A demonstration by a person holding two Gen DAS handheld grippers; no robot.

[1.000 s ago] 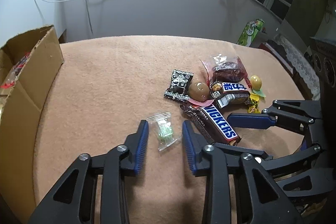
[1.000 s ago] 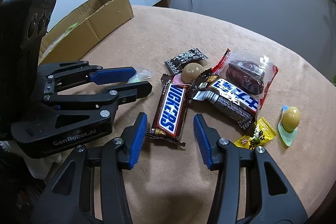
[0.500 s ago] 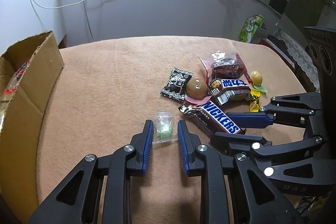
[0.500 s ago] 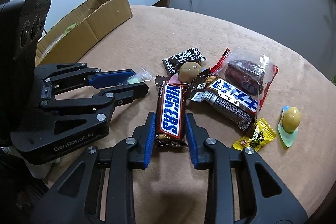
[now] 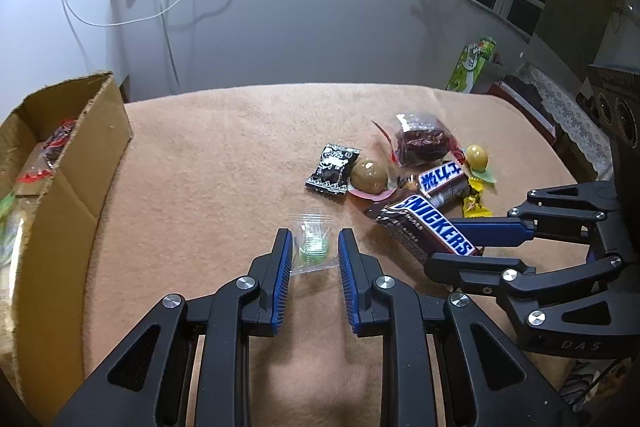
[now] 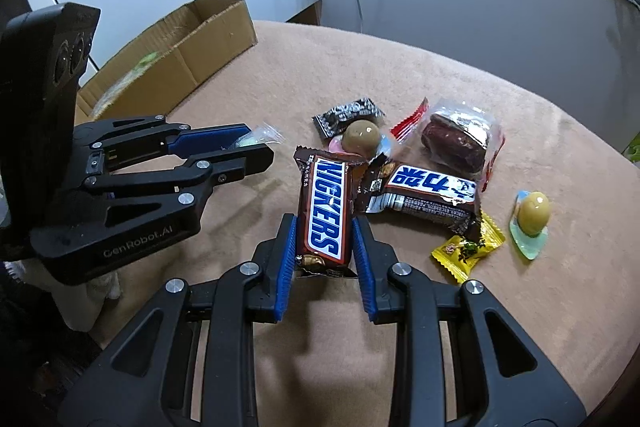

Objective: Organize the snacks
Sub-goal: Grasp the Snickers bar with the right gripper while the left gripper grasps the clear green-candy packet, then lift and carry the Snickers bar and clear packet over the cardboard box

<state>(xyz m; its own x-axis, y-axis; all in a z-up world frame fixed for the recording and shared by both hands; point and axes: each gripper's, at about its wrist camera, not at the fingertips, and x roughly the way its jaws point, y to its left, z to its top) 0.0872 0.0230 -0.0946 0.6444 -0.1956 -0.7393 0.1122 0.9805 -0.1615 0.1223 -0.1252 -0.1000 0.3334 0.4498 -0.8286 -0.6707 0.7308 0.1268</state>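
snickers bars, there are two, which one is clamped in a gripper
The Snickers bar with English lettering, clamped in the right gripper. The Chinese-lettered bar lies free beside it.

Left gripper (image 5: 311,251) and right gripper (image 6: 324,239) side by side, each clamped tight.

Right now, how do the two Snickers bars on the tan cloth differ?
The brown Snickers bar with English lettering sits clamped between the right tool's blue pads; the brown Snickers bar with Chinese lettering lies free and touches neither tool. The first points along the fingers, the second across. Both wrappers are brown with blue lettering.
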